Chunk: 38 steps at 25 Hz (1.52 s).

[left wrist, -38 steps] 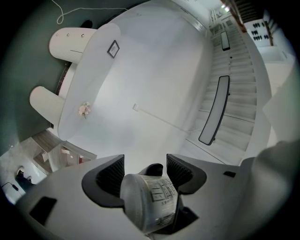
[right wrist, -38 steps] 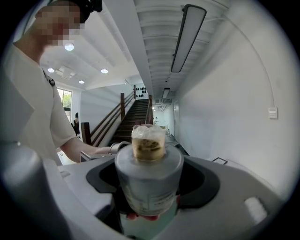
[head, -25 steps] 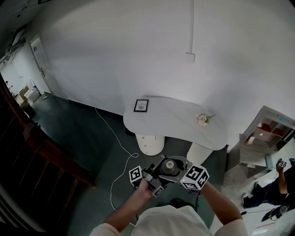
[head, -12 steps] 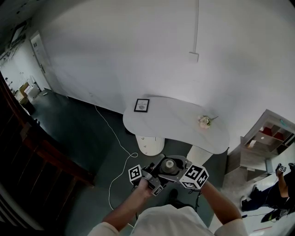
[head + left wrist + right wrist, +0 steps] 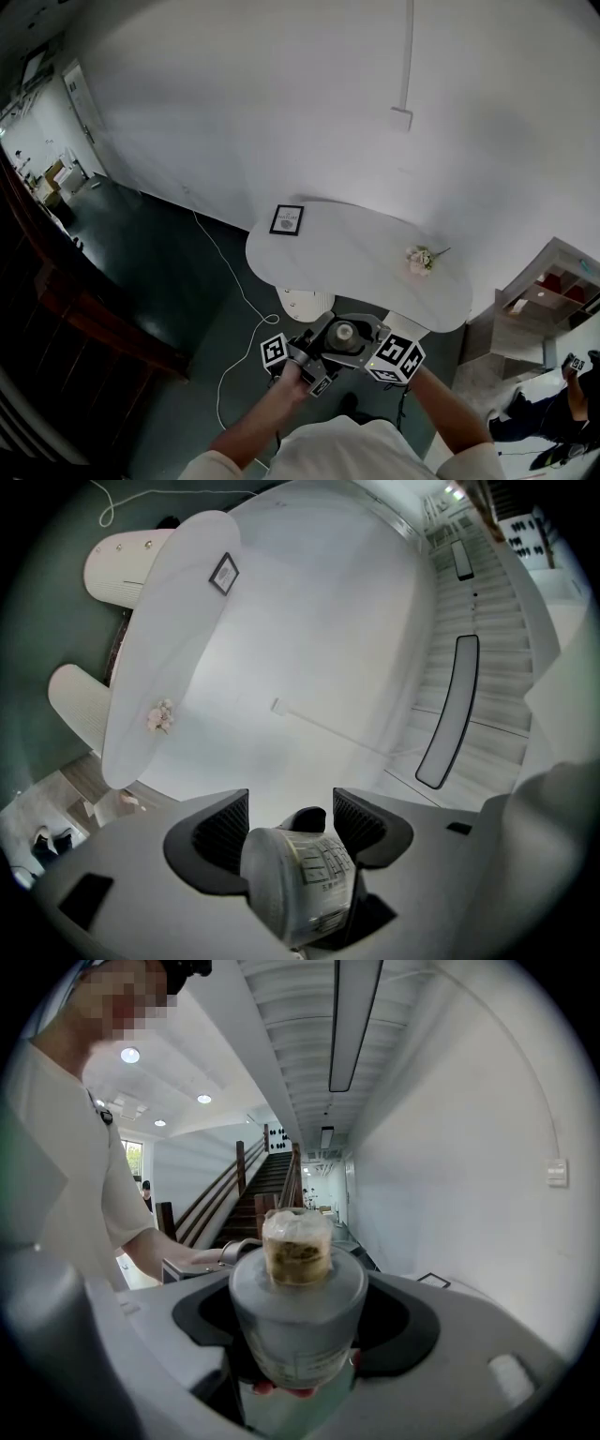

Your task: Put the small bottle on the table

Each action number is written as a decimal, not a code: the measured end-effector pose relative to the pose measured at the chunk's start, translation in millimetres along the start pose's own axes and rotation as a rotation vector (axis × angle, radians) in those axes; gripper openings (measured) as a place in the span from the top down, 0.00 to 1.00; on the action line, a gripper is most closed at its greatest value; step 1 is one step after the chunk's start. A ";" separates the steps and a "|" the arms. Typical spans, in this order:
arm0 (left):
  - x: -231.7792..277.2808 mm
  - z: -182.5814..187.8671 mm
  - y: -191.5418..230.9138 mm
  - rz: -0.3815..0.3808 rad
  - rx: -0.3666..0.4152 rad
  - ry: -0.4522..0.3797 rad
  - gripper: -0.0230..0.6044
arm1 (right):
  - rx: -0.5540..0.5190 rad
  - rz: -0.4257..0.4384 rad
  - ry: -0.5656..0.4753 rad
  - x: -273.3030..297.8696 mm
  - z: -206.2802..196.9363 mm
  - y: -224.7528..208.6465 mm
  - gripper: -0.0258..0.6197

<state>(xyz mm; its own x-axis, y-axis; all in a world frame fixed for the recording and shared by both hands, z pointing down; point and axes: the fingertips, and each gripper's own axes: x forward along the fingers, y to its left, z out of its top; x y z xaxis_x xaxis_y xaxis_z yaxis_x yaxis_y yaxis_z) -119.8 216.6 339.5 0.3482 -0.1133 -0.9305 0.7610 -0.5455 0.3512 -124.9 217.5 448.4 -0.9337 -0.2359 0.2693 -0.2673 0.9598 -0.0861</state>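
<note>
Far ahead on the dark floor stands the long white rounded table [image 5: 352, 258], well apart from the person. A small black picture frame [image 5: 286, 219] sits at one end of the table and a little bunch of pale flowers [image 5: 419, 259] sits near the other end. The middle of the top is bare, so I think that is a good spot for the bottle.

Close to the person's chest, the left gripper [image 5: 292, 810] and the right gripper [image 5: 300, 1316] meet. Both pairs of tongs are squeezed onto the small grey round bottle [image 5: 298, 1335], one from each side. I think two grips keep it from slipping or tipping on the way over.

It has a paper label with tiny print. On top is a clear cap [image 5: 297, 1246] with something brownish under it. It is up in the air, not on the table yet.
</note>
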 end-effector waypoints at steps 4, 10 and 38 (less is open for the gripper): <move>6.2 19.3 25.9 0.013 0.015 -0.010 0.54 | 0.000 0.018 0.002 -2.5 1.2 -31.0 0.42; 15.1 40.5 59.2 0.032 0.052 -0.029 0.54 | -0.001 0.067 0.003 -8.6 1.0 -69.1 0.42; 36.8 94.5 179.6 0.050 0.116 -0.043 0.54 | -0.015 0.126 0.005 -40.9 -15.1 -197.3 0.42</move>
<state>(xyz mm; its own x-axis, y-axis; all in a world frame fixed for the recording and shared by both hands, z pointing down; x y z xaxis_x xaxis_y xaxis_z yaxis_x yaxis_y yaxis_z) -22.0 36.0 358.5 0.3584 -0.1763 -0.9167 0.6739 -0.6307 0.3848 -30.4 40.0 468.8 -0.9584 -0.1124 0.2622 -0.1441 0.9840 -0.1049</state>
